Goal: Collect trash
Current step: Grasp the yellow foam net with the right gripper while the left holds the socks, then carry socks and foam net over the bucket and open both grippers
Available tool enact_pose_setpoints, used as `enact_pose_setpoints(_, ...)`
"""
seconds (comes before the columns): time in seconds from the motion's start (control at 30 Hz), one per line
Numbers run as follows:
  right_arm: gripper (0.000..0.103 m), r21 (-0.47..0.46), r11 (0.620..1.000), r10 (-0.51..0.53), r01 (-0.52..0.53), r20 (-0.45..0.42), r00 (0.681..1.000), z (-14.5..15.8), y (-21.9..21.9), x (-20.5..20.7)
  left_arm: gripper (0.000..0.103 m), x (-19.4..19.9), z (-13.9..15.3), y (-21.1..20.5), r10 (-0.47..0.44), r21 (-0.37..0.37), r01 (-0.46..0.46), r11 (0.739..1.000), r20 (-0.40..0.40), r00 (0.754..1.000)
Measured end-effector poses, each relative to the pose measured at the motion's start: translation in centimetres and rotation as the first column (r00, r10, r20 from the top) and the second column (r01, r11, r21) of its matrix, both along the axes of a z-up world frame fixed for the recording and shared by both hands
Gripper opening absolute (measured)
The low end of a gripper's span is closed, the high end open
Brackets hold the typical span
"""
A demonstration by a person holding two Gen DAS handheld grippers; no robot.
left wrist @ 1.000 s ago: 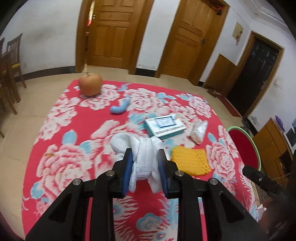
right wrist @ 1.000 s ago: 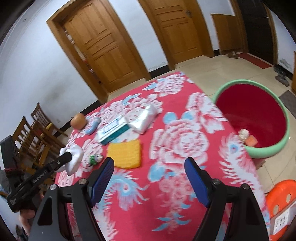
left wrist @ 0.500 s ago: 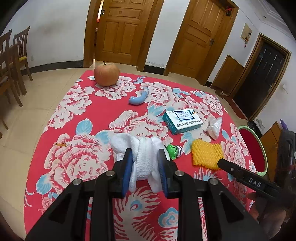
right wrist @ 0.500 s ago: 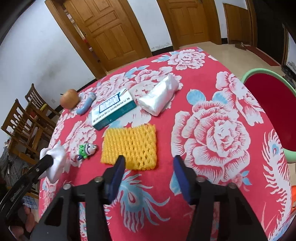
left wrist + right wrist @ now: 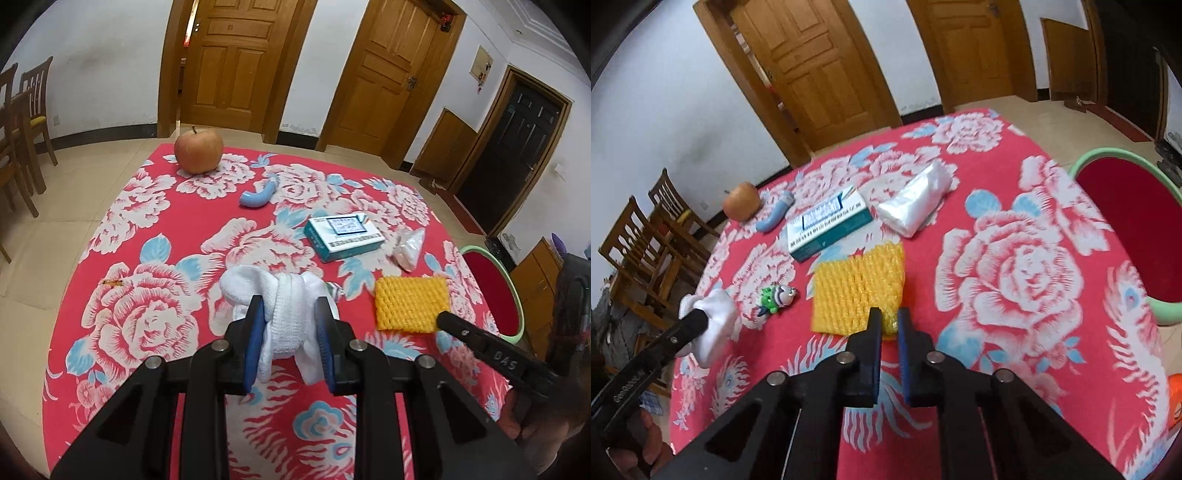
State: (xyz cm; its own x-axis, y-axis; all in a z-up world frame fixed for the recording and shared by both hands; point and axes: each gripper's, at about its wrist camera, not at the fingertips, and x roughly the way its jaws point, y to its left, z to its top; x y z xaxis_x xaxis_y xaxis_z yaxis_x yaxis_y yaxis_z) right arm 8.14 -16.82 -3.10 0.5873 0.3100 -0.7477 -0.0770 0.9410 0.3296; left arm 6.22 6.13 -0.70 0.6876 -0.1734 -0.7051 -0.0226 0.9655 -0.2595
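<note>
My left gripper (image 5: 290, 317) is shut on a white knitted sock (image 5: 284, 310) and holds it just above the red floral tablecloth (image 5: 155, 206); the sock also shows in the right wrist view (image 5: 714, 321). My right gripper (image 5: 889, 321) is shut on the near edge of a yellow foam net (image 5: 858, 291), which lies flat on the cloth; the net also shows in the left wrist view (image 5: 410, 304). A clear plastic bag (image 5: 916, 201) lies beyond the net.
A teal and white box (image 5: 827, 223), a blue curved toy (image 5: 775, 216), an apple (image 5: 742, 201) and a small green figure (image 5: 775, 297) lie on the cloth. A red basin with a green rim (image 5: 1126, 232) stands off the table's right side. Wooden chairs (image 5: 646, 240) stand at left.
My right gripper moved in towards the yellow foam net and closed from wide open onto its near edge. My left gripper kept hold of the sock and moved little.
</note>
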Motion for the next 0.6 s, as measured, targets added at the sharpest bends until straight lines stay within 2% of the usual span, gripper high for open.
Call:
enact_pose_setpoints(0.2,0.010,0.025,0.997,-0.076,0.074,0.099,0.992,3.6,-3.2,-3.4,0.027,-0.7,1.4,-1.9,-0.054,-0.016,0.054,0.998,0.029,0.998)
enact_pose_setpoints(0.37,0.010,0.023,0.990,-0.143,0.142,0.187,0.972,6.8,-6.2,-6.2,0.027,-0.9,2.8,-4.3,-0.119,-0.031,0.121,0.992,0.047,0.992)
enact_pose_setpoints(0.6,0.010,0.030,0.975,-0.221,0.222,0.267,0.938,9.8,-10.2,-8.8,0.027,-0.6,5.0,-9.1,-0.258,-0.067,0.262,0.963,0.063,0.964)
